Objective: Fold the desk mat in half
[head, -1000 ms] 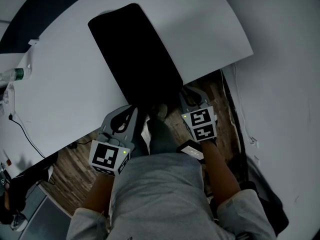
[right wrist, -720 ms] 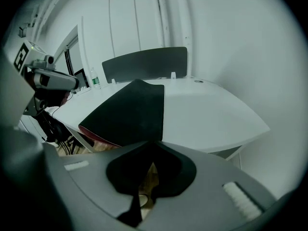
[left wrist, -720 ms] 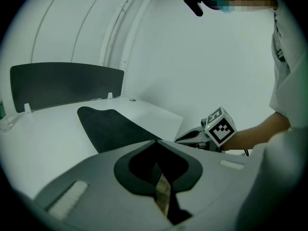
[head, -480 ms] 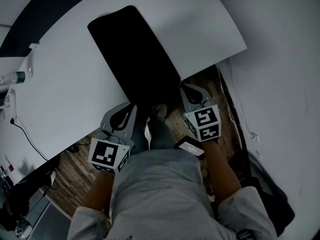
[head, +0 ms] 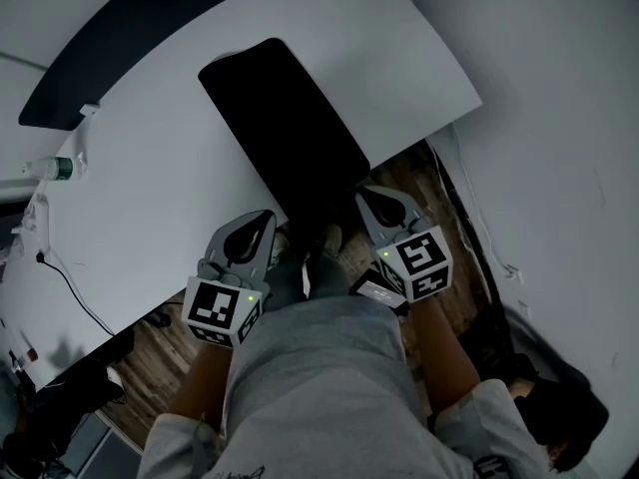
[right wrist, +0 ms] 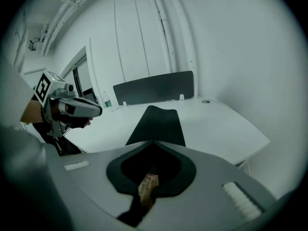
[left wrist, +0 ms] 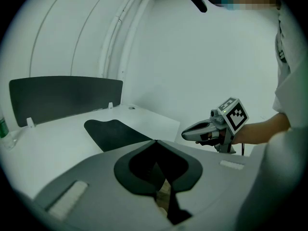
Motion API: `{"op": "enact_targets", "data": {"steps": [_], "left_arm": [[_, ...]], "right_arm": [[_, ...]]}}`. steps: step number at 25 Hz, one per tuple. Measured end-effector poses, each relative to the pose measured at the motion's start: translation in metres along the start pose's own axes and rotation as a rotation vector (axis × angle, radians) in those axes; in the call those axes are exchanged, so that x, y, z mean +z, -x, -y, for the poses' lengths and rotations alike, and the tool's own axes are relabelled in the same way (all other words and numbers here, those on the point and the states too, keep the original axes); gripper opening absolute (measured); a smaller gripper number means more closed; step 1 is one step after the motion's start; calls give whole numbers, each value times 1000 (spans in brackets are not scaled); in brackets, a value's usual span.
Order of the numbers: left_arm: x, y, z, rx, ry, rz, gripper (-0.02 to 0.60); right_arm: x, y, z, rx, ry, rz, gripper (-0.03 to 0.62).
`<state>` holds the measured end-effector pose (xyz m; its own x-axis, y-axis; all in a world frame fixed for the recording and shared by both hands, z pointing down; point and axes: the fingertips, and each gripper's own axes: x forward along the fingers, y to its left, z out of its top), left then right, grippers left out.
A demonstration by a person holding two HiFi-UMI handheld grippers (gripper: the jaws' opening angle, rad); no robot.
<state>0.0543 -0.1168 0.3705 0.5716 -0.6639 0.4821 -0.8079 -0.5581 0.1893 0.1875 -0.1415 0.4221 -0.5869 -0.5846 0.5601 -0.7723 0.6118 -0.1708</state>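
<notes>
Ahead of the grey left gripper (head: 267, 219), a plain black rectangular desk mat (head: 285, 128) is shown on a white bench (head: 140, 188).

Left claw (head: 266, 218) shut; right claw (head: 363, 194) shut; both angled downward.

- No legible words, brands or numbers.
- Black-and-white square code patterns on cubes of left tool (head: 268, 218) and right tool (head: 365, 194).
- Clear plastic bottle's (head: 52, 169) green label: unreadable.

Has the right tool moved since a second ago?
Yes: the right tool has drawn back slightly from the desk's near edge, toward the person, and risen.
</notes>
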Motion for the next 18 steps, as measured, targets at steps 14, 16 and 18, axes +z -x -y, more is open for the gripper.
{"op": "enact_targets", "data": {"steps": [14, 16, 18], "left_arm": [[19, 52, -20, 14, -18, 45, 18], [18, 54, -23, 11, -12, 45, 18], [19, 56, -25, 7, -13, 49, 18]], "right_arm": [[58, 23, -53, 41, -11, 94, 5], [64, 23, -58, 42, -9, 103, 5], [69, 22, -62, 45, -7, 110, 5]]}}
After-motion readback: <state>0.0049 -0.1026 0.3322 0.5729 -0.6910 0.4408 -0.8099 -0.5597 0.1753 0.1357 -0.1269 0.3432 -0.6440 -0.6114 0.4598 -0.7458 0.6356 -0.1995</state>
